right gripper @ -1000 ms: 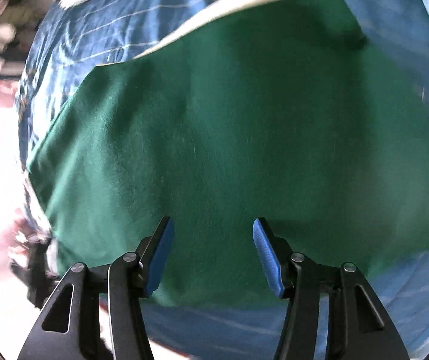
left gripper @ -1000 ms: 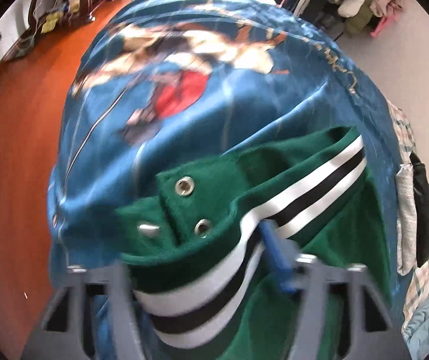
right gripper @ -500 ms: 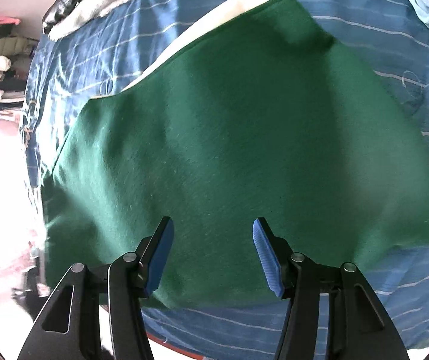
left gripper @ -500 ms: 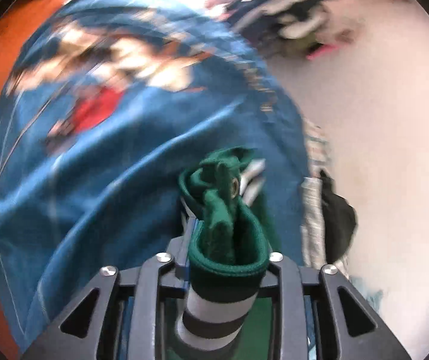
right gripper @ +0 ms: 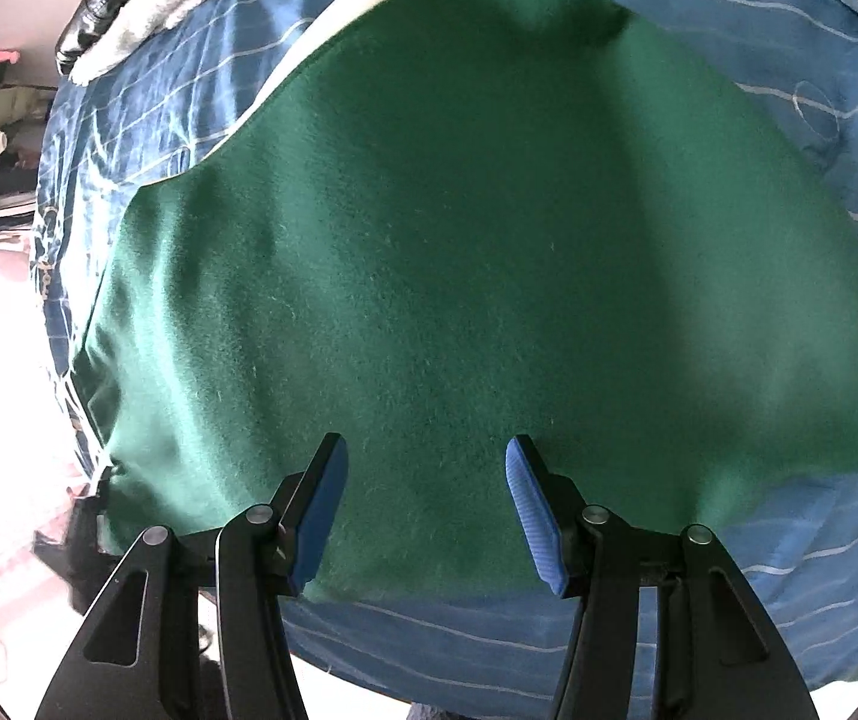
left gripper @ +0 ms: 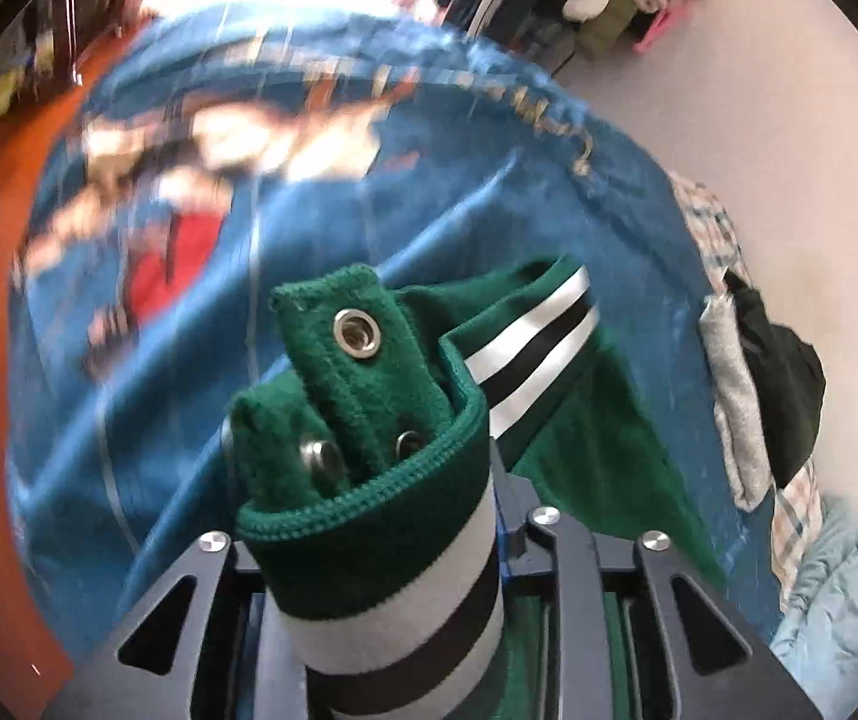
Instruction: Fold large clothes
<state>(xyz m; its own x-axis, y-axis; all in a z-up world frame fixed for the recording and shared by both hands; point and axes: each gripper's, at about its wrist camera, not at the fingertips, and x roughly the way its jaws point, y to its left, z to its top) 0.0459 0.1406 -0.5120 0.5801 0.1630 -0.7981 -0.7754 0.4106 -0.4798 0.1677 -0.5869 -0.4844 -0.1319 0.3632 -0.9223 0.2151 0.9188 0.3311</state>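
My left gripper (left gripper: 381,546) pinches the thick green wool jacket's (right gripper: 489,276) striped knit hem (left gripper: 393,600) to lift it for folding, while my right gripper (right gripper: 426,510) hovers spread above the cloth.

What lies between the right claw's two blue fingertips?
In the right wrist view, only the flat green jacket fabric shows between the right claw fingertips; nothing is gripped.

The left gripper (left gripper: 381,546) is clamped on the striped knit hem (left gripper: 405,612) of a green varsity jacket (left gripper: 585,450), snap placket (left gripper: 357,348) bunched upward above its fingers. Ahead lies a blue printed bedspread (left gripper: 477,180); plaid cloth (left gripper: 711,222) hangs to its right.
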